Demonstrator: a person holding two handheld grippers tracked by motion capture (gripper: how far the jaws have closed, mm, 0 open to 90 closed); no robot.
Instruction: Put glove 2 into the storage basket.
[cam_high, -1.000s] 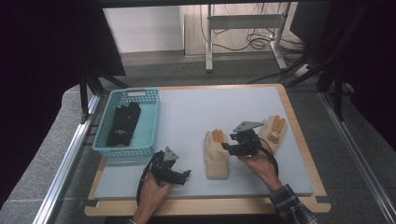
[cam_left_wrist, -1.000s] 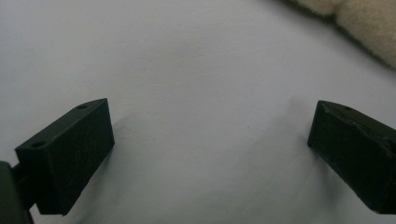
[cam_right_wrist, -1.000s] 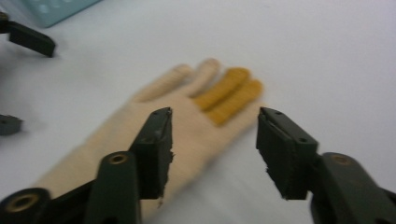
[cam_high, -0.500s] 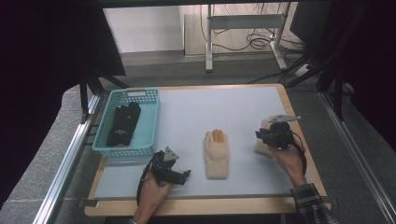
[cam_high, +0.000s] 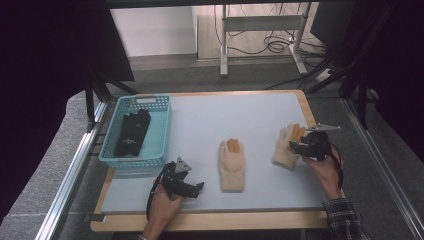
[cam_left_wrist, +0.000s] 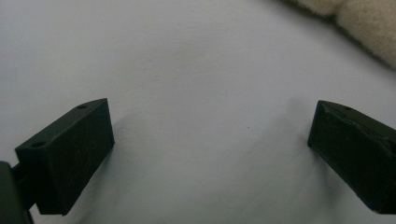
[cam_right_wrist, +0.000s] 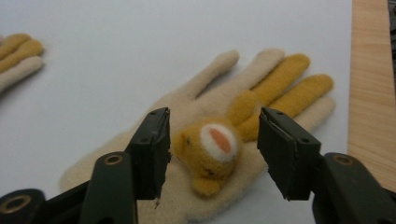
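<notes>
- The right gripper (cam_right_wrist: 212, 149) hangs just above a cream woollen glove with orange fingers (cam_right_wrist: 243, 126), its jaws parted to either side of a small orange felt animal face (cam_right_wrist: 210, 147) sewn on the palm, and it holds nothing.
- If those jaws close from here, I'd expect them to pinch the raised face rather than the knit, and the glove could dangle by that patch or slip free.
- That glove lies flat near the table's right edge, close to the wooden border (cam_high: 305, 107); a careless drag could push it off the pale grey tabletop (cam_high: 240, 120).
- The left gripper (cam_high: 192, 187) rests low on the tabletop at the near left, jaws spread wide with only bare surface between them.
- A second cream glove with an orange fingertip (cam_high: 232, 162) lies flat in the middle, fingers pointing away; its fluffy edge peeks into the corner of the left gripper view.
- The knit looks soft and floppy, so a shallow grip may catch only the top layer, and the rest will sag.
- A turquoise plastic basket (cam_high: 157, 145) sits at the left with a pair of black gloves (cam_high: 132, 131) inside; I'd guess the cream ones are bound there too, and a dangling cuff could catch on its rim.
</notes>
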